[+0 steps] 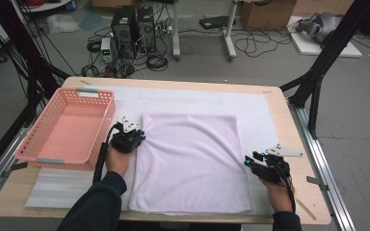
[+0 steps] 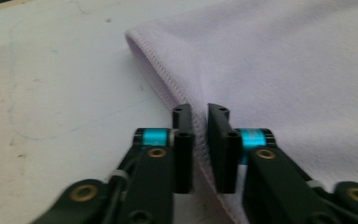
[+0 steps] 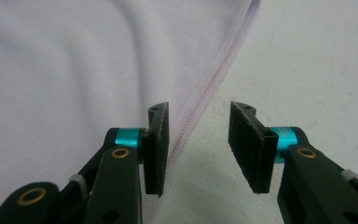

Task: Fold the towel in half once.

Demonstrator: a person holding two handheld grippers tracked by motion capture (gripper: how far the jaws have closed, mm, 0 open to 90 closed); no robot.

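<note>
Lilac towel (image 1: 190, 161) lay flat mid-bench on a white foam mat (image 1: 260, 108). It was soft napped terry with a stitched hem, roughly rectangular, long axis running from near bench edge to far edge, near hem almost at the near edge.

Left gripper (image 1: 134, 136) sat at the towel's left edge near its far-left corner. In the left gripper view (image 2: 200, 147) the jaws stood narrow with the hem rising between them; can't tell if the pads actually pinched it.

Right gripper (image 1: 253, 161) was at the towel's right edge, towards the near-right corner. In the right gripper view (image 3: 200, 144) the jaws stood wide, astride the hem with nothing gripped and bare mat under the right pad.

Pink plastic lattice basket (image 1: 101, 125), rectangular, sat at the bench's left edge, just beside the left gripper. Open mat lay beyond the towel's far hem and along its right side.
</note>
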